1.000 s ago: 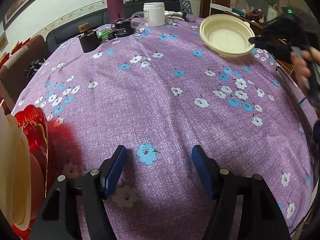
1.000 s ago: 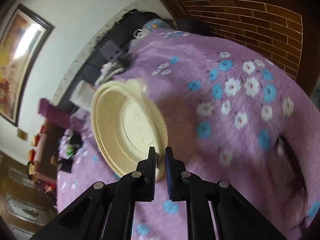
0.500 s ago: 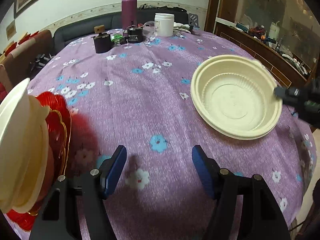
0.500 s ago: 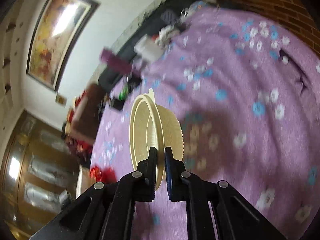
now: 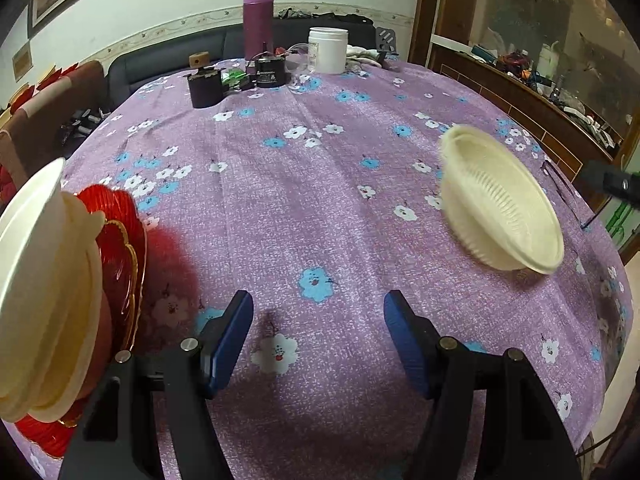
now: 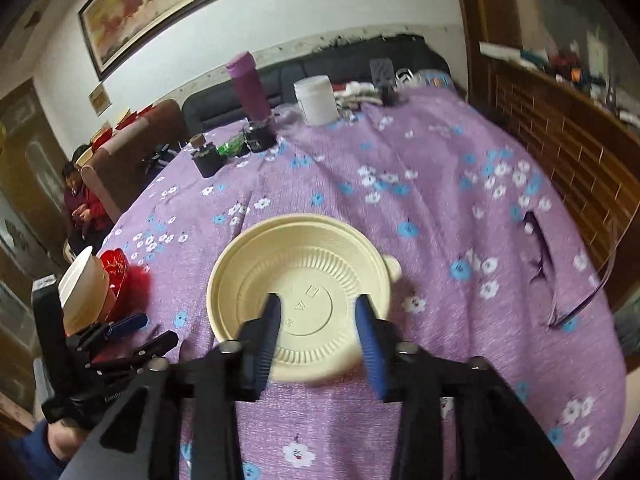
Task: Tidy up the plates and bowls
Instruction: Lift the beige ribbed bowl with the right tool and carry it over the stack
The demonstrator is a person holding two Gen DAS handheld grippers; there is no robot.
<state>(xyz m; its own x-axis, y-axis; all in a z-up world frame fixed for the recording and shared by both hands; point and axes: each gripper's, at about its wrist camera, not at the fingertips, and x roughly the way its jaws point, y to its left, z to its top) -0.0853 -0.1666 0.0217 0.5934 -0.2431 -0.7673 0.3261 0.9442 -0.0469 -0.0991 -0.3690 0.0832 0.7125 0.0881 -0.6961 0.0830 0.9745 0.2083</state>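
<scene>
A cream ribbed bowl (image 5: 500,208) is on the purple flowered tablecloth (image 5: 312,200) at the right, tilted and blurred. In the right wrist view the same bowl (image 6: 304,268) lies just past my right gripper (image 6: 317,312). Its jaws are opening: the blue pads stand apart, free of the bowl. My left gripper (image 5: 318,312) hangs open over bare cloth with nothing between its fingers. A stack of cream bowls (image 5: 40,280) sits on red gold-edged plates (image 5: 120,240) at the left edge, right beside the left gripper (image 6: 144,334).
At the far side stand a purple flask (image 5: 258,20), a white jar (image 5: 328,50) and two black pots (image 5: 206,88). Spectacles (image 6: 560,280) lie near the right edge. A wooden sideboard (image 5: 540,112) runs along the right. A person (image 6: 80,204) sits far left.
My right gripper brought the cream bowl from the far right toward the near middle, rolled level, and its jaws parted off the rim. The left gripper hardly moved.
</scene>
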